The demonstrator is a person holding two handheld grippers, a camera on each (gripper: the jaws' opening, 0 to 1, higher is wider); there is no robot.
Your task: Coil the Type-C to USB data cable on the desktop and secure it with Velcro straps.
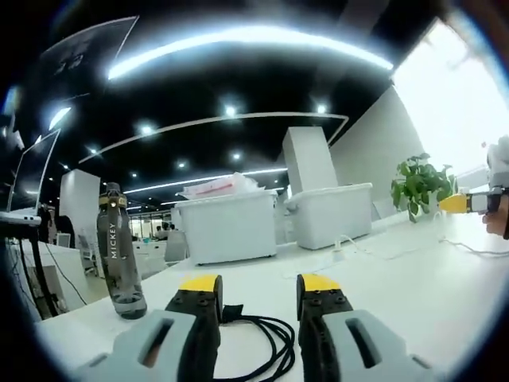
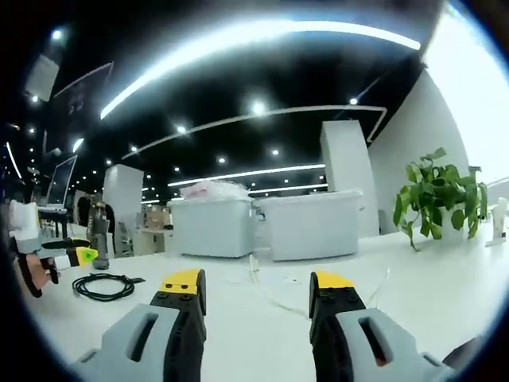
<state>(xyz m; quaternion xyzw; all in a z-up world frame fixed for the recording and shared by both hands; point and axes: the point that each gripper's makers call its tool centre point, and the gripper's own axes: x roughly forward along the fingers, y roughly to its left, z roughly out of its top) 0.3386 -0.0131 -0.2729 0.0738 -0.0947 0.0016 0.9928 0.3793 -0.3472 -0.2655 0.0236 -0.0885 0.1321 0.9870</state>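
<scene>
A black data cable [image 1: 262,338] lies coiled on the white desktop [image 1: 413,294], just ahead of and between my left gripper's jaws. My left gripper [image 1: 258,285] stands open above the desk with nothing between its yellow-tipped fingers. In the right gripper view the same coiled cable [image 2: 103,286] rests on the desk at the far left, with the left gripper [image 2: 75,256] beside it in a person's hand. My right gripper [image 2: 258,280] is open and empty, well to the right of the coil. No strap can be made out.
A dark bottle [image 1: 119,255] marked MICKEY stands upright left of the coil. Two white storage bins [image 1: 231,224] [image 1: 332,213] sit at the desk's back edge. A potted plant [image 1: 421,185] stands at the right. A white cable [image 1: 358,248] trails across the desk.
</scene>
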